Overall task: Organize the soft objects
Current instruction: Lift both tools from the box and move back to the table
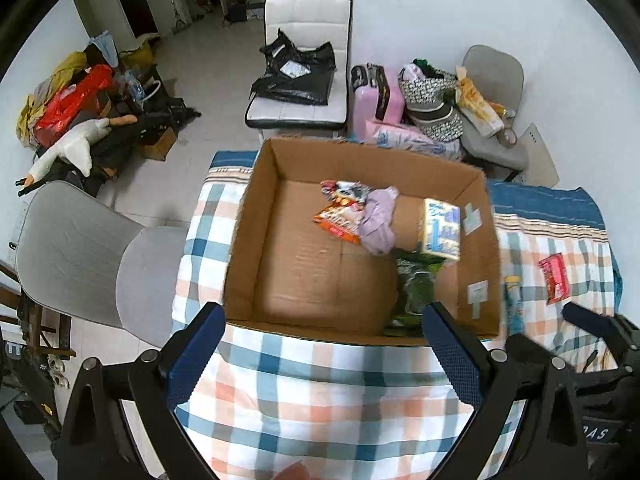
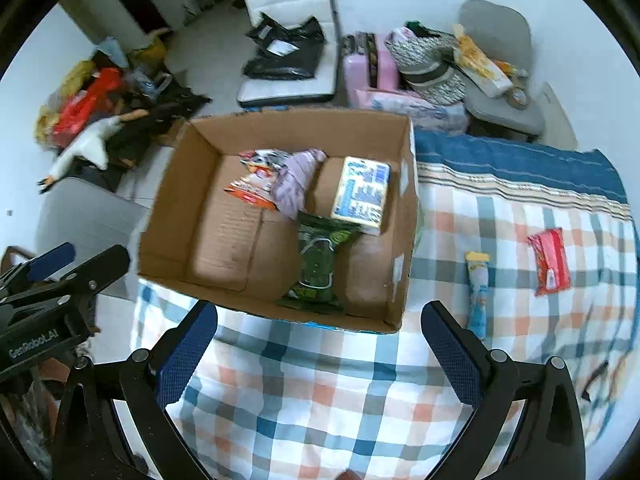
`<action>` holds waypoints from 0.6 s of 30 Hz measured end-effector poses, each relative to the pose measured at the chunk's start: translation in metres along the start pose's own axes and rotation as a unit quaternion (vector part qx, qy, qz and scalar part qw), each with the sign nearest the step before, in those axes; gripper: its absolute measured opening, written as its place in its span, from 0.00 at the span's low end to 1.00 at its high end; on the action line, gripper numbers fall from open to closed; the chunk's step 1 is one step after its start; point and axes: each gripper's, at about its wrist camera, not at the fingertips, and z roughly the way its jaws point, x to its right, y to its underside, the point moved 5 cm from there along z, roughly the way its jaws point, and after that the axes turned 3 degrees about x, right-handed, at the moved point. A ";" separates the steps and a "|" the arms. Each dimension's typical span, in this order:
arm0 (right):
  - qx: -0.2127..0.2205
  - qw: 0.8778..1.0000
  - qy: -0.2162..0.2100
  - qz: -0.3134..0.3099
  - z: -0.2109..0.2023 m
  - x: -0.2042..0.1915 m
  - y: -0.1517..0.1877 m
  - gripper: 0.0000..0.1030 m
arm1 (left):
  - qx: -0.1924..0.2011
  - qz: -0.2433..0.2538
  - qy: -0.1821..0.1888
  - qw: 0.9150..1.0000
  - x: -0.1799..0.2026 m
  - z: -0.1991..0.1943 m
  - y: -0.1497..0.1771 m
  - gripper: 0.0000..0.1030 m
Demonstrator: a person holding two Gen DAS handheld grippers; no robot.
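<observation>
An open cardboard box [image 1: 256, 240] [image 2: 172, 208] stands on the checked blanket [image 1: 320, 400] [image 2: 320, 392]. In it lie an orange snack bag [image 2: 252, 188], a lilac cloth [image 2: 296, 184], a blue-and-white pack [image 2: 362, 190] and a green packet [image 2: 318, 260]. To the right of the box, on the blanket, lie a slim blue-yellow pack [image 2: 478, 294] [image 1: 514, 300] and a red packet [image 2: 550, 260] [image 1: 554, 282]. My left gripper [image 1: 324, 332] is open and empty above the box's near edge. My right gripper [image 2: 320, 328] is open and empty, near the box's front right corner.
A grey chair [image 1: 80, 248] stands left of the bed. A white chair with black bags [image 1: 298, 80], a pink suitcase [image 1: 376, 100] and a second grey chair with bags [image 1: 492, 80] stand behind the box. Clutter and a plush goose [image 1: 76, 144] lie on the floor at the left.
</observation>
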 end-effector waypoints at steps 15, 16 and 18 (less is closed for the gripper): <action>0.020 0.991 0.072 0.107 -0.049 0.209 0.036 1.00 | -0.030 0.101 0.063 0.992 0.216 0.023 0.026 0.98; 0.014 0.989 0.081 0.119 -0.048 0.232 0.040 1.00 | -0.037 0.106 0.064 0.992 0.226 0.029 0.030 0.98; 0.005 0.987 0.094 0.133 -0.045 0.263 0.044 1.00 | -0.058 0.125 0.064 0.988 0.257 0.050 0.042 0.98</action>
